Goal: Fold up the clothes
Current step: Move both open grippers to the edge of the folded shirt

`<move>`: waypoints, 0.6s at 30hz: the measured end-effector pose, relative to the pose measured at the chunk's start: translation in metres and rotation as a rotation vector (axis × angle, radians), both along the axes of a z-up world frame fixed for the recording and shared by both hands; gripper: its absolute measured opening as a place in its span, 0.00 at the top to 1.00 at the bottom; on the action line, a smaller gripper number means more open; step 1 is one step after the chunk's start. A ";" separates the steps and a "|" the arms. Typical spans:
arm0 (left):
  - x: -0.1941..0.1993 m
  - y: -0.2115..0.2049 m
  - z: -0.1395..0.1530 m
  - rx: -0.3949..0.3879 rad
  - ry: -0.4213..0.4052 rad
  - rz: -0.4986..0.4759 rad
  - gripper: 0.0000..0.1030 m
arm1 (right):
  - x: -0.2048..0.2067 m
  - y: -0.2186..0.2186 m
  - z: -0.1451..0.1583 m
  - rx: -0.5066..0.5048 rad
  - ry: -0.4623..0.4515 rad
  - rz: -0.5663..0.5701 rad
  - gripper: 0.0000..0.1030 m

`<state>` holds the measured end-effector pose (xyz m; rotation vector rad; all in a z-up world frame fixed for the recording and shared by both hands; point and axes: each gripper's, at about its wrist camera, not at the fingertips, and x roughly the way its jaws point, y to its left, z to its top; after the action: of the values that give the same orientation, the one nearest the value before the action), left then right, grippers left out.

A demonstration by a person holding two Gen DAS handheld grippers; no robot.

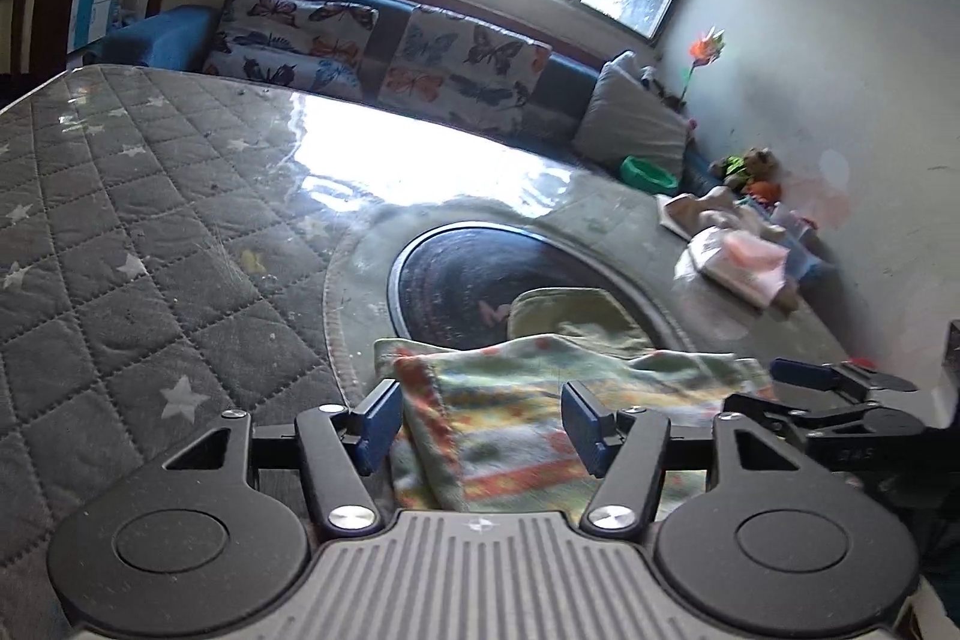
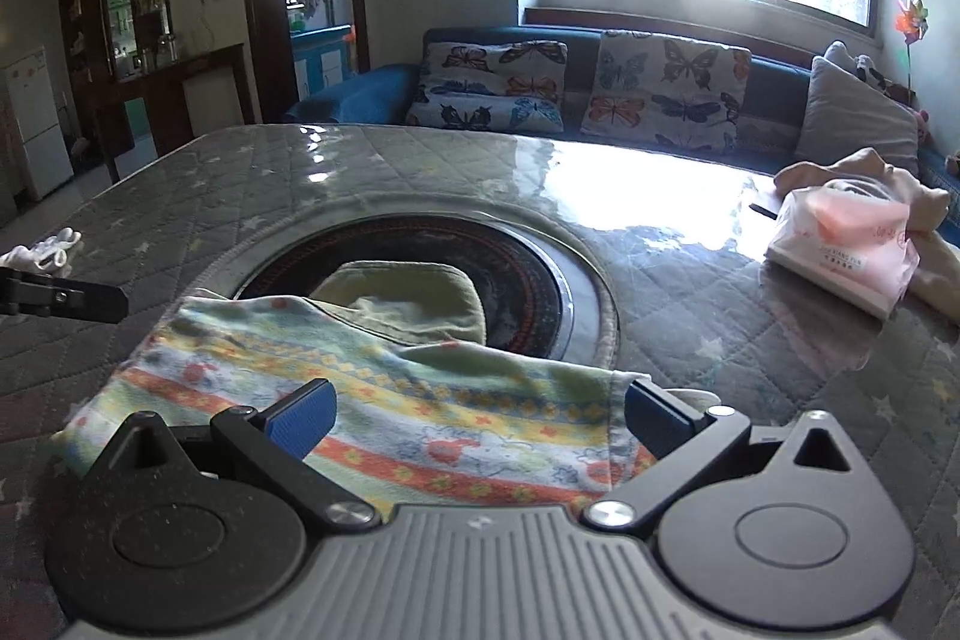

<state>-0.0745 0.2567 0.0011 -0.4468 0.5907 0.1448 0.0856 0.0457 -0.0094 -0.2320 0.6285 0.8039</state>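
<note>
Striped garment lies between both grippers' wide-spread fingers; only right view shows white socks.

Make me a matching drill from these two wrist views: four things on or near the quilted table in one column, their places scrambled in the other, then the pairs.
Things:
1. striped patterned cloth garment
2. pink-and-white plastic packet
3. butterfly-print cushions
4. small white crumpled item

Places:
A. on the blue sofa under the window
B. at the table's left edge in the right wrist view
C. on the table's near side, partly over the round dark inset
D. at the table's right side, against beige cloth

Pairs: 1-C, 2-D, 3-A, 4-B
</note>
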 end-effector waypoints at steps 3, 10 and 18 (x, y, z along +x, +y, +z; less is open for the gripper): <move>-0.010 -0.002 0.005 -0.017 -0.016 -0.007 0.38 | -0.005 -0.001 0.003 0.009 -0.008 0.010 0.00; -0.023 -0.005 0.016 -0.067 -0.056 -0.040 0.33 | -0.013 -0.005 0.006 0.027 -0.011 0.016 0.00; -0.028 -0.009 0.015 -0.047 -0.027 -0.011 0.28 | -0.024 -0.014 0.009 0.050 0.009 0.040 0.01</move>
<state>-0.1025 0.2482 0.0165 -0.4904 0.5703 0.1146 0.0613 0.0318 -0.0009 -0.1960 0.6131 0.8583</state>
